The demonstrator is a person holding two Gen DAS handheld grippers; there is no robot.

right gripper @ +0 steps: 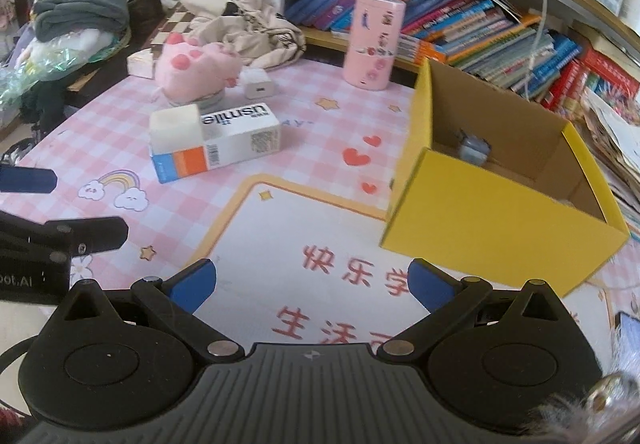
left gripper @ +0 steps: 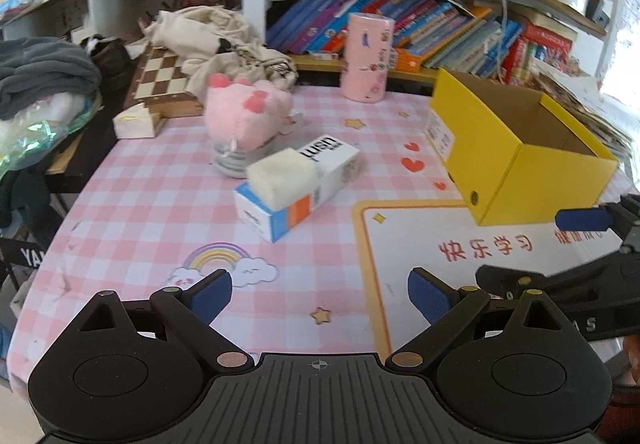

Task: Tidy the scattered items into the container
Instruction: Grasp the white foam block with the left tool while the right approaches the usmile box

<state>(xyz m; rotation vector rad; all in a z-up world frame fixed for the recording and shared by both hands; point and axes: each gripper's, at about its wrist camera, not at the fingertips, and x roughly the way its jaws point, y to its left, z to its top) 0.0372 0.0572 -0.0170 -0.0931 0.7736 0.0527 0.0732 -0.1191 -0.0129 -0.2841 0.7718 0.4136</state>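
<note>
Hovering low over the worktop, both grippers are empty. Left gripper: jaws wide, nothing between the blue pads. Right gripper: jaws wide too, over the printed mat.

Hidden or unclear:
- One yellow box, open top, stands on the worktop's right side. In the left view its near wall hides the floor; the right view shows one small grey item inside against the far wall, too blurred to identify.
- A pale round thing under the plush is mostly covered; what it is cannot be told.
- One small white block shows just right of the plush in the right view; in the left view only a sliver shows behind the plush.
- Each gripper is cut off at the edge of the other's view.
- Shelf contents at the back are blurred.

Count, loose on the worktop, all apart from the yellow box:
- One white carton, lying flat mid-worktop, left of the box.
- One white foam cube, resting on the carton's near end.
- One pink plush, behind the carton.
- One pink cylinder, upright at the back near the books.
</note>
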